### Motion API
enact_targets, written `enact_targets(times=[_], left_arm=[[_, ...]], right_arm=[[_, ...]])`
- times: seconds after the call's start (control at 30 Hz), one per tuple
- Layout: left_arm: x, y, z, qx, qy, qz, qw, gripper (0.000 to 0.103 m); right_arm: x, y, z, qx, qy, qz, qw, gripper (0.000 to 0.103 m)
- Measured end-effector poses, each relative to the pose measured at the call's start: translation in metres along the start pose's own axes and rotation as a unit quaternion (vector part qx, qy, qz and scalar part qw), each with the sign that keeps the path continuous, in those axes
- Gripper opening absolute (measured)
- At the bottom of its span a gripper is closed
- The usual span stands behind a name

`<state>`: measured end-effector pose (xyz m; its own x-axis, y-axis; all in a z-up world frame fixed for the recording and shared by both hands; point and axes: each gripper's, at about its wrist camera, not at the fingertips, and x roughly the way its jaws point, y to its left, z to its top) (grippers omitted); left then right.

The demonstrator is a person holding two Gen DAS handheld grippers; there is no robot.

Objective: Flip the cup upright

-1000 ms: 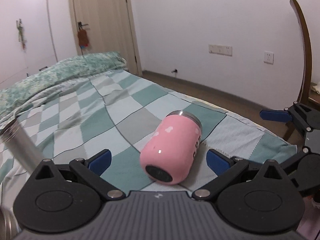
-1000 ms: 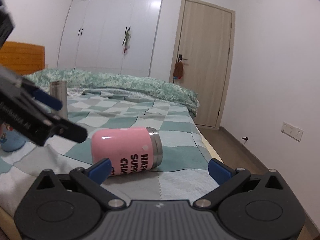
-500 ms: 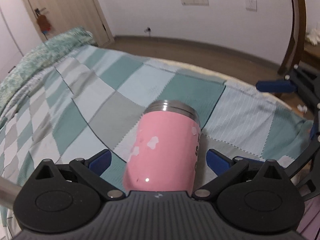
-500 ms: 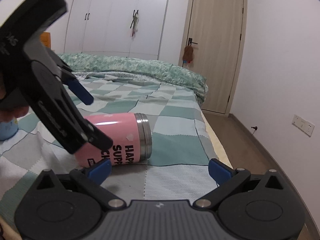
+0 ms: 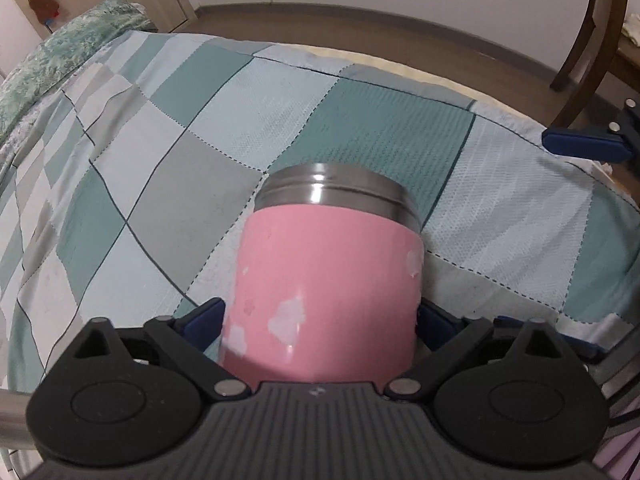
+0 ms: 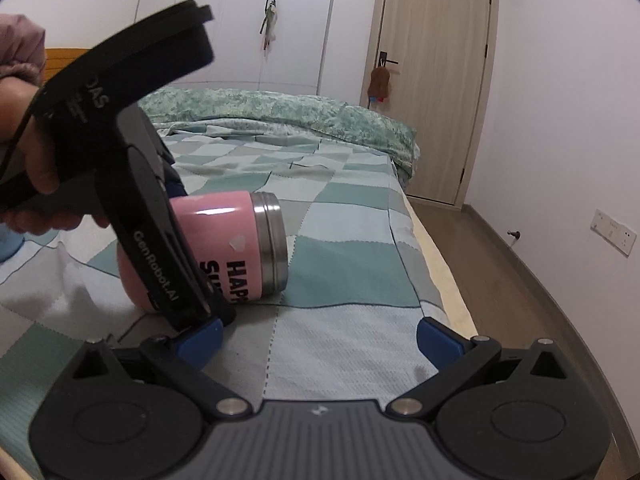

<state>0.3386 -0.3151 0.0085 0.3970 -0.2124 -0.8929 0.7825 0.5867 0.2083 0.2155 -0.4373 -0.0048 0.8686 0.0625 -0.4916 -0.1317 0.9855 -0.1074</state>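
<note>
A pink cup (image 5: 328, 280) with a steel rim lies on its side on the checked bedspread (image 5: 192, 128), its rim pointing away from me. My left gripper (image 5: 320, 324) is open with one blue finger on each side of the cup's body, close to it. In the right wrist view the cup (image 6: 236, 240) lies with its rim to the right, and the left gripper's body (image 6: 152, 216) covers its base end. My right gripper (image 6: 318, 340) is open and empty, low over the bedspread in front of the cup.
The bed's edge and the bare floor (image 6: 520, 280) run along the right. A wooden chair (image 5: 588, 48) stands beyond the bed's corner. A folded green quilt (image 6: 300, 120) lies at the far end. A steel cylinder (image 5: 12, 416) shows at the left edge.
My left gripper has moved forward and down over the cup, so its fingers now flank the cup's body. The right gripper has stayed nearly still and open.
</note>
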Motion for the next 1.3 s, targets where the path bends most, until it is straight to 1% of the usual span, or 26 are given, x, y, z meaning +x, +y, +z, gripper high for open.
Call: enact_targets(times=[0.13,0.2,0.37,0.53,0.67,0.77,0.87,1.0,1.17,1.3], left_arm=[[0.007,0.001,0.005,-0.005,0.01,-0.004,0.9999,0.096],[0.007,0.0,0.006,-0.003,0.012,-0.009,0.9999,0.09],[0.001,-0.008,0.001,0.0,-0.001,0.014,0.9999,0.087],[-0.015,-0.013,-0.007,0.002,-0.017,0.026,0.9995,0.087],[-0.033,-0.02,-0.025,0.01,-0.047,0.047,0.9977,0.086],[-0.042,-0.026,-0.038,0.016,-0.054,0.059,0.9967,0.086],[-0.051,-0.033,-0.048,0.022,-0.065,0.08,0.9944,0.086],[-0.067,-0.038,-0.059,0.012,-0.081,0.082,0.9932,0.086],[-0.095,-0.043,-0.08,-0.004,-0.094,0.094,0.9911,0.086],[-0.121,-0.041,-0.104,-0.035,-0.101,0.104,0.9888,0.086]], right_arm=[[0.0,0.001,-0.002,-0.005,0.005,-0.003,1.0,0.103],[-0.001,0.001,-0.003,-0.005,0.006,-0.001,1.0,0.103],[-0.002,0.001,-0.003,-0.004,0.007,-0.002,1.0,0.103],[-0.007,0.003,0.0,-0.011,-0.001,0.0,1.0,0.103],[-0.014,0.008,0.002,-0.015,-0.007,0.011,1.0,0.103],[-0.017,0.009,0.004,-0.008,-0.008,0.015,1.0,0.103],[-0.023,0.01,0.008,-0.002,-0.009,0.014,1.0,0.103],[-0.034,0.015,0.011,0.001,-0.016,0.018,1.0,0.103],[-0.056,0.032,0.012,-0.005,-0.025,0.03,0.999,0.103],[-0.074,0.051,0.017,-0.008,-0.033,0.046,0.998,0.103]])
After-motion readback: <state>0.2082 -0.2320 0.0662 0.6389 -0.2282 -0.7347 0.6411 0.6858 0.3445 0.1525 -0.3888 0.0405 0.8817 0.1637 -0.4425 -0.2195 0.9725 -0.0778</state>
